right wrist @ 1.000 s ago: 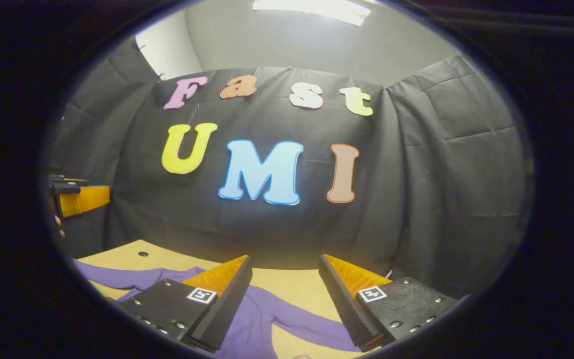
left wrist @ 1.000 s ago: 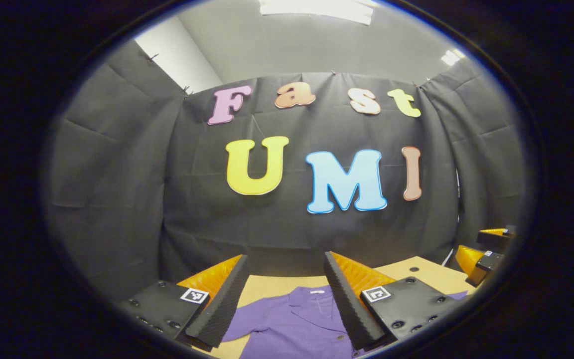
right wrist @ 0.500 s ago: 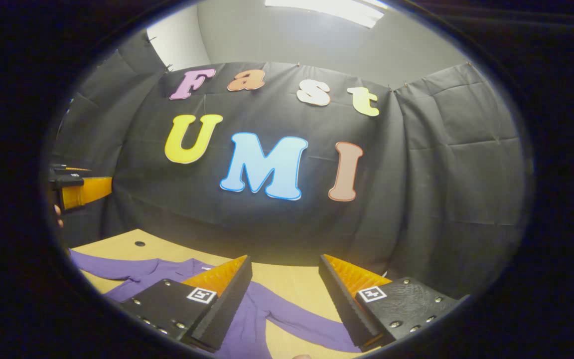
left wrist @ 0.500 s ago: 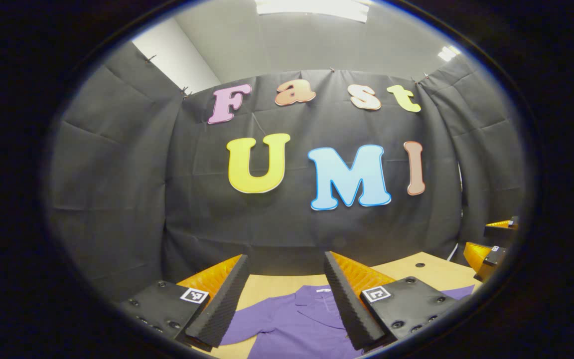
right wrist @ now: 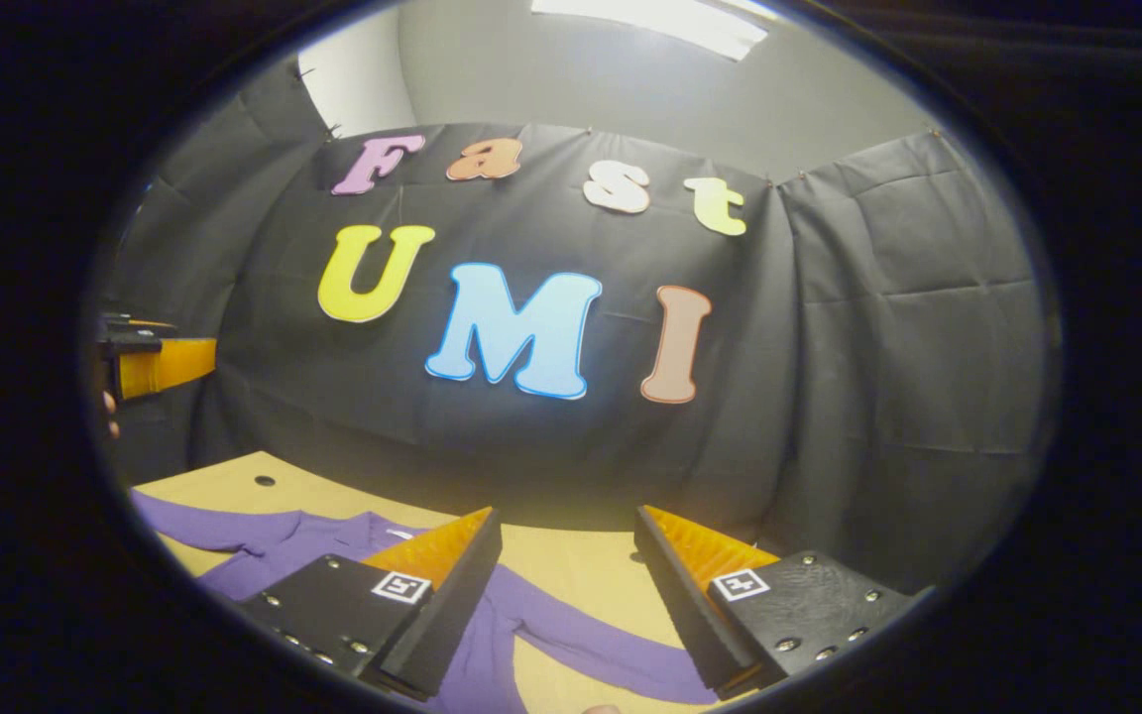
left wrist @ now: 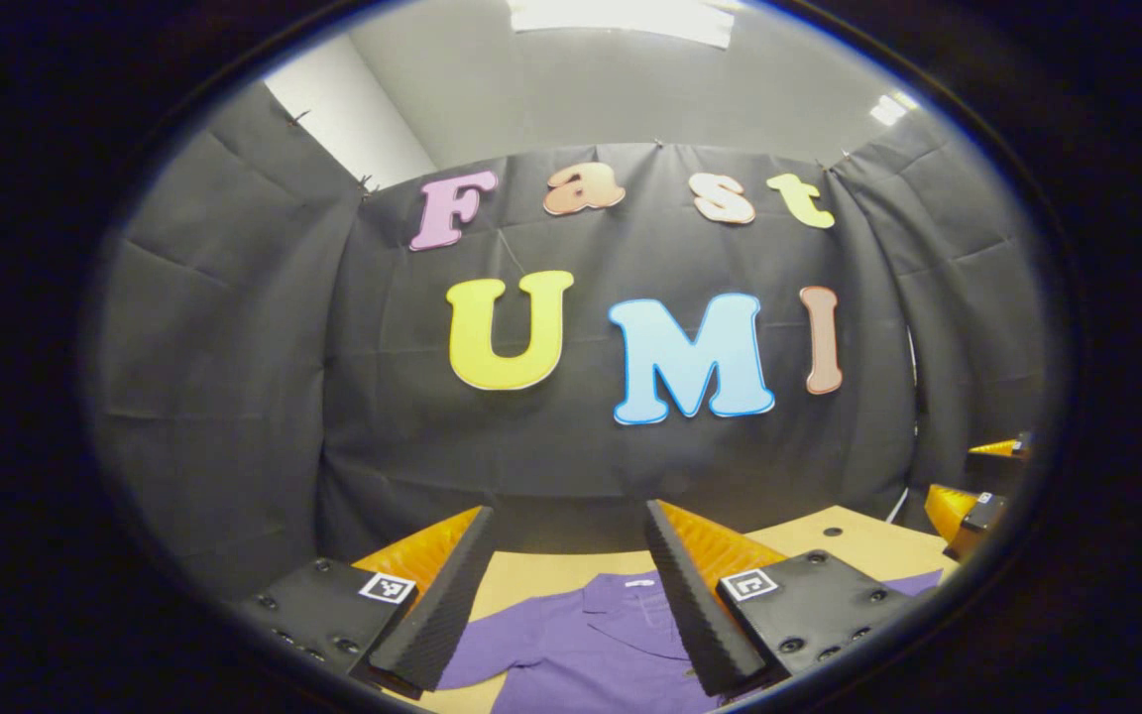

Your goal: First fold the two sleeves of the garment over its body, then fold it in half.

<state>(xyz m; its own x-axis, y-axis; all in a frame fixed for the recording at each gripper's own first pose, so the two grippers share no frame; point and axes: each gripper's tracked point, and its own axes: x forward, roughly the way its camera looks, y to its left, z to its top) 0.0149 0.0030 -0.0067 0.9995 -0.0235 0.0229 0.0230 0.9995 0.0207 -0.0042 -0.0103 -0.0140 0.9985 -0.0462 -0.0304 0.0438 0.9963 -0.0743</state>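
Note:
A purple long-sleeved shirt [left wrist: 581, 645] lies flat on the tan table [left wrist: 531, 570], collar toward the back wall. My left gripper [left wrist: 566, 575] hovers open above the collar and chest, nothing between its fingers. In the right gripper view the shirt [right wrist: 531, 625] spreads below, one sleeve [right wrist: 621, 659] running right and the other sleeve [right wrist: 194, 521] running left. My right gripper [right wrist: 566, 575] is open above the sleeve and holds nothing. Each view catches the other gripper at its edge: the right gripper [left wrist: 972, 501] and the left gripper [right wrist: 160, 362].
The black cloth wall stands close behind the table's far edge. A small round hole [right wrist: 264, 480] marks the tabletop near the left sleeve. Part of a hand [right wrist: 110, 412] shows by the far gripper.
The right gripper view has tipped and drifted a little, so more of the table and shirt shows. The left gripper view barely shifted. Both grippers stay open.

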